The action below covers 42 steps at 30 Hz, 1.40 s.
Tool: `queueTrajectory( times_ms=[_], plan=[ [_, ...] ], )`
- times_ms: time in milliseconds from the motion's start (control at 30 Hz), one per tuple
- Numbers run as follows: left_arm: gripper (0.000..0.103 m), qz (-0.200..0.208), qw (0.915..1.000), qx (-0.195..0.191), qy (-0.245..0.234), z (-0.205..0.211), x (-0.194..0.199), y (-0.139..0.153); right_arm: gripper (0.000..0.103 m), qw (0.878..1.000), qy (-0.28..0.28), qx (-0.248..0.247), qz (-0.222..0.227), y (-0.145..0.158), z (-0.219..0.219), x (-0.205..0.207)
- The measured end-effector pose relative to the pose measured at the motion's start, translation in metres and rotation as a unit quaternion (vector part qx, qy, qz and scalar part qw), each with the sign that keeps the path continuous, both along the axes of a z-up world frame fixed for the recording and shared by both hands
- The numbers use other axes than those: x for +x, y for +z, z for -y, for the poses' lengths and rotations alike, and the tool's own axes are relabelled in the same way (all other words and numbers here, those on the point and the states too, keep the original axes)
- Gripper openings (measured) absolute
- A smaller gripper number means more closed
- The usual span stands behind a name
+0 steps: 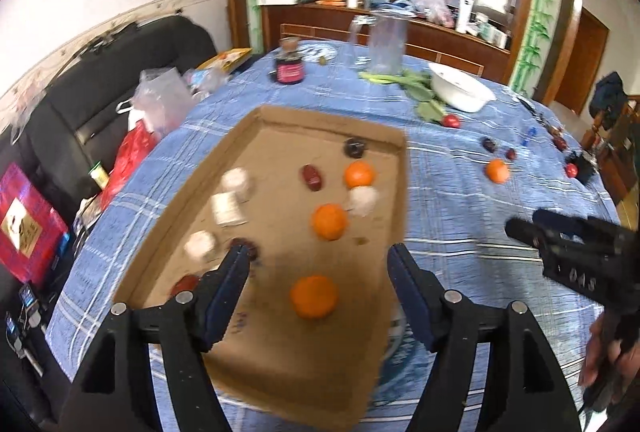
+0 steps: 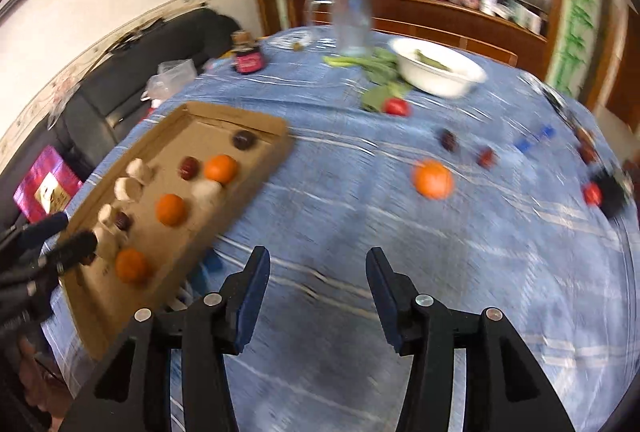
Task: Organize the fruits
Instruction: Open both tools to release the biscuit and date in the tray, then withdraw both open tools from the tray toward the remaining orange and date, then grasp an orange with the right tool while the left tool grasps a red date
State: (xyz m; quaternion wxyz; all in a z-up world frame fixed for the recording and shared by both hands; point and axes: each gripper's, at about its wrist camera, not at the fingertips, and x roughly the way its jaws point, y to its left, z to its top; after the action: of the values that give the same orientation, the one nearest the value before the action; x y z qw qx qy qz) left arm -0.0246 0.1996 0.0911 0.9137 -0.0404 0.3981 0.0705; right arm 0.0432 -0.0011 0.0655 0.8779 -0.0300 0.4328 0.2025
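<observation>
A shallow cardboard tray (image 1: pixel 280 364) lies on the blue checked tablecloth and also shows in the right wrist view (image 2: pixel 264 140). In it are three oranges, the nearest (image 1: pixel 314 297), several dark red dates (image 1: pixel 312 177) and several white round pieces (image 1: pixel 230 207). My left gripper (image 1: pixel 318 260) is open and empty, hovering over the tray above the nearest orange. My right gripper (image 2: pixel 316 264) is open and empty over bare cloth right of the tray. A loose orange (image 2: pixel 433 179) lies ahead of it, with dates (image 2: pixel 448 139) and small red fruits (image 2: pixel 396 106) beyond.
A white bowl (image 2: pixel 438 72) with green leaves (image 2: pixel 378 80) beside it, a clear jug (image 2: pixel 352 20) and a dark jar (image 2: pixel 248 58) stand at the table's far side. A black sofa (image 1: pixel 100 84) with bags lies left of the table. The right gripper (image 1: pixel 568 244) shows in the left wrist view.
</observation>
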Motion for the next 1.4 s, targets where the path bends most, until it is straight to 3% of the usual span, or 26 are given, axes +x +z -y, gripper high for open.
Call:
queueTrajectory(
  times_ms=[333,467,633,800,867,900,1133,1267,1400],
  plan=[
    [0.076,-0.010,0.9976,0.028,-0.063,0.071,0.037,0.002,0.054,0.996,-0.091,0.013,0.001,0.005,0.089,0.013],
    [0.076,-0.023,0.9974,0.029,-0.061,0.077,0.050,-0.001,0.063,0.997,-0.082,0.015,0.002,0.006,0.088,0.044],
    [0.076,-0.039,0.9975,0.029,-0.051,0.070,0.060,-0.004,0.064,0.998,-0.060,-0.006,0.006,-0.009,0.064,0.090],
    [0.076,-0.041,0.9978,0.033,-0.041,0.061,0.073,-0.005,0.063,0.999,-0.043,-0.014,-0.029,-0.038,0.043,0.125],
    [0.076,-0.043,0.9979,0.032,-0.038,0.062,0.083,-0.006,0.036,0.999,-0.038,-0.016,-0.036,-0.047,0.039,0.131],
    [0.076,-0.043,0.9979,0.029,-0.040,0.064,0.090,-0.007,0.036,0.999,-0.036,-0.014,-0.036,-0.050,0.039,0.133],
    [0.076,-0.063,0.9943,0.006,-0.086,0.114,0.149,-0.020,0.035,0.998,-0.054,0.024,-0.015,-0.030,0.093,0.105],
    [0.075,-0.062,0.9894,-0.032,-0.127,0.161,0.187,-0.028,0.036,0.997,-0.073,0.008,0.001,-0.020,0.136,0.080],
    [0.074,-0.075,0.9802,-0.026,-0.182,0.216,0.224,-0.041,0.036,0.996,-0.085,-0.018,0.006,-0.022,0.167,0.063]
  ],
)
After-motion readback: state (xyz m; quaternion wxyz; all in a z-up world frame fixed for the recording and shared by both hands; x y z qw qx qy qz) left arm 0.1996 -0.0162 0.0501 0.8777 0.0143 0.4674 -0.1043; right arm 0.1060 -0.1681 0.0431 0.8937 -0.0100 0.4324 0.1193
